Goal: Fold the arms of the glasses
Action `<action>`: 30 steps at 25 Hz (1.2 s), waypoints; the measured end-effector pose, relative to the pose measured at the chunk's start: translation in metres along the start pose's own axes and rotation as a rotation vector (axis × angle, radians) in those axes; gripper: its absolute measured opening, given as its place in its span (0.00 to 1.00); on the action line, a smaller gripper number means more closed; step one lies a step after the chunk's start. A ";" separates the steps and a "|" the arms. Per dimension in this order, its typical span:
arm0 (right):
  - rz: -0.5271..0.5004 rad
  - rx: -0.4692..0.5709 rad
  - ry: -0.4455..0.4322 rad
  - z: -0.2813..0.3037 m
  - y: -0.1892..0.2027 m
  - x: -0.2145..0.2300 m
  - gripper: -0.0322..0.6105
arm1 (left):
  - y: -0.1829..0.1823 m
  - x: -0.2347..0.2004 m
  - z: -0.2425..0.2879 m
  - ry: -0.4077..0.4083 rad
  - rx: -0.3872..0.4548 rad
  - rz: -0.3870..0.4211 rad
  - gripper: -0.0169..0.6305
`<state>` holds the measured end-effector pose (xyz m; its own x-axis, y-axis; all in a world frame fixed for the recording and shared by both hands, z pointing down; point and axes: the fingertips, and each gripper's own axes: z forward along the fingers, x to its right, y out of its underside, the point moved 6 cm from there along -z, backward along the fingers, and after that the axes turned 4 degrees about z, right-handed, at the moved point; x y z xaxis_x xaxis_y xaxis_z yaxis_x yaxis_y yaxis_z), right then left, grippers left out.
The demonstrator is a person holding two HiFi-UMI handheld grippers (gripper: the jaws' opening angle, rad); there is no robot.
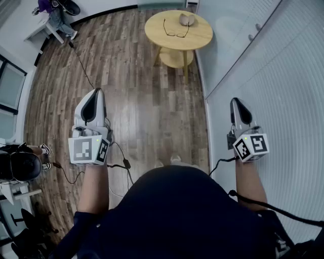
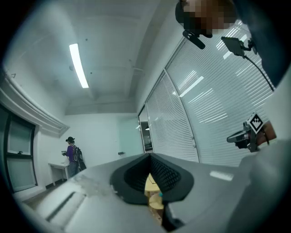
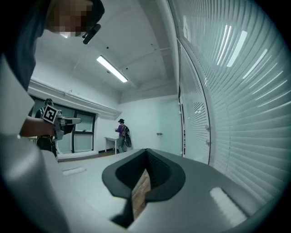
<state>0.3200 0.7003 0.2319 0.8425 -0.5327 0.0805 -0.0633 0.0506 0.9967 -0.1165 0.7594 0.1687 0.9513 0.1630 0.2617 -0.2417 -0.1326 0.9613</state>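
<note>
Not started: glasses [image 1: 176, 30] on distant bench [image 1: 202, 39], arms apparently open. Left hand-held gripper [image 1: 96, 92] and right hand-held gripper [image 1: 235, 101]: jaws together, empty.

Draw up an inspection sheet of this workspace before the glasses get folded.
Surface: round wooden table, far ahead of both grippers.
Job's things: glasses lie on the table, arms unfolded.
Clutter: one small beige object beside the glasses; what it is cannot be told.
Grippers: left gripper and right gripper held low near the person's body, jaws together, nothing between them.
Cables: a dark floor cable runs away from the left gripper; a lead hangs from the right gripper.
Surroundings: wooden floor, glass wall with blinds on the right, a person at a white desk in the far corner.
</note>
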 end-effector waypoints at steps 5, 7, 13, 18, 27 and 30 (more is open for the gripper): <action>0.002 0.001 0.004 -0.004 0.001 0.010 0.06 | -0.006 0.015 0.008 0.014 -0.002 0.004 0.03; 0.006 -0.002 0.004 -0.003 0.002 0.015 0.06 | -0.008 0.019 0.013 0.018 -0.003 0.009 0.03; 0.041 0.021 -0.018 0.000 0.006 0.037 0.06 | -0.016 0.035 0.031 0.011 0.000 0.039 0.03; 0.034 0.021 -0.014 0.012 0.014 0.057 0.06 | -0.020 0.049 0.053 0.012 0.003 0.062 0.03; 0.035 0.013 0.009 0.065 0.012 0.079 0.06 | -0.017 0.038 0.101 0.016 0.005 0.078 0.03; 0.040 0.007 0.028 0.086 0.014 0.083 0.06 | -0.005 0.027 0.124 0.029 0.000 0.065 0.03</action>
<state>0.3430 0.5839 0.2532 0.8539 -0.5063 0.1205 -0.1011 0.0657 0.9927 -0.0657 0.6436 0.1601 0.9277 0.1828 0.3255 -0.3023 -0.1440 0.9423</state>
